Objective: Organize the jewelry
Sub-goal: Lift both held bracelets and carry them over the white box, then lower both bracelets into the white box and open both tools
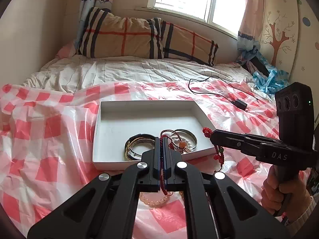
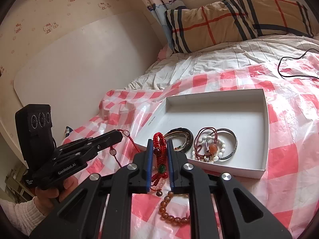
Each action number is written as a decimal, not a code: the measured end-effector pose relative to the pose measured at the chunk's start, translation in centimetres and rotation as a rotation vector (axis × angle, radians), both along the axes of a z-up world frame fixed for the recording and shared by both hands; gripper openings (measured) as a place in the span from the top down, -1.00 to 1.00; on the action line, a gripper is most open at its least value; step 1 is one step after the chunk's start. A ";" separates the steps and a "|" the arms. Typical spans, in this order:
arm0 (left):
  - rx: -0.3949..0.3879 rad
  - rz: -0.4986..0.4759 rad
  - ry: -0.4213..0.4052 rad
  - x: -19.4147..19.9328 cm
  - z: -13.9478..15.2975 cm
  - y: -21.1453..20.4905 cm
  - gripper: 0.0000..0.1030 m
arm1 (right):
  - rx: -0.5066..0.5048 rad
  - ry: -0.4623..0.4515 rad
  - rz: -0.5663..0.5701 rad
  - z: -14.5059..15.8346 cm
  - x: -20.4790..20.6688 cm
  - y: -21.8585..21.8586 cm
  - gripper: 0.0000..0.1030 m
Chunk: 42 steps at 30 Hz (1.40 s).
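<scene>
A white tray [image 1: 111, 123] lies on the bed and holds a dark gold bangle [image 1: 137, 141], a silver bangle [image 1: 191, 137] and a white bead bracelet [image 1: 185, 141]. My left gripper [image 1: 161, 139] is shut on a thin red cord bracelet [image 1: 161, 179] at the tray's near edge. My right gripper [image 2: 160, 142] is shut on a red woven bracelet with a green bead [image 2: 159, 153], just outside the tray's [image 2: 265, 139] near left corner. An amber bead bracelet [image 2: 169, 211] lies on the cloth below the right gripper. A pale pink bead bracelet [image 1: 153, 199] lies under the left gripper.
A red-and-white checked plastic sheet [image 1: 49, 129] covers the near bed. A black cable with adapter [image 1: 239, 103] lies at the right behind the tray. A plaid pillow [image 1: 139, 37] and window are at the back. A wall [image 2: 69, 59] runs along the left.
</scene>
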State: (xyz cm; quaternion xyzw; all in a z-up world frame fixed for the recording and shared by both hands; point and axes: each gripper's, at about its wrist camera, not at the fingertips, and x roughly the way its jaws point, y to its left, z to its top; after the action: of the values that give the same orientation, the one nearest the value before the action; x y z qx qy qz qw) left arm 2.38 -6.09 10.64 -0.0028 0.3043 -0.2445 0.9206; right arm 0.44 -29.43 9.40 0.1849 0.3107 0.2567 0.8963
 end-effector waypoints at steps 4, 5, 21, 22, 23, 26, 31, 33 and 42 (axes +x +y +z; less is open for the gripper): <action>-0.003 0.007 -0.031 -0.2 0.7 -0.1 0.96 | 0.009 -0.008 -0.008 0.0 -0.1 -0.2 0.72; -0.003 0.008 -0.039 -0.3 0.9 -0.3 0.96 | 0.010 -0.009 -0.011 0.0 -0.1 -0.2 0.72; -0.146 0.044 -0.031 2.2 2.3 0.7 0.96 | 0.053 -0.048 -0.160 0.6 1.6 -1.7 0.72; -0.158 0.047 -0.027 2.5 2.3 0.7 0.96 | 0.050 -0.044 -0.172 0.4 1.8 -1.6 0.72; -0.170 0.049 -0.021 2.8 2.2 0.7 0.96 | 0.048 -0.039 -0.178 0.3 2.0 -1.6 0.72; -0.212 0.060 0.000 3.7 1.7 0.6 0.96 | 0.028 -0.026 -0.191 -0.1 2.6 -1.3 0.72; -0.245 0.101 0.024 5.6 0.2 -0.1 0.95 | -0.006 -0.024 -0.229 -0.6 3.6 -0.9 0.72; -0.192 0.119 0.073 6.9 -1.6 -1.1 0.77 | -0.041 -0.014 -0.262 -1.2 4.3 -0.8 0.59; -0.072 0.158 0.156 7.3 -4.6 -1.9 -0.01 | -0.078 0.051 -0.300 -2.0 5.3 -1.2 0.01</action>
State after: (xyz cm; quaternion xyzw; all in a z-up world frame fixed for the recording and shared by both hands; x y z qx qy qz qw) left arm 9.69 -7.94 6.06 -0.0789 0.3651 -0.1810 0.9098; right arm 5.73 -30.66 7.40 0.2010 0.3121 0.1027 0.9229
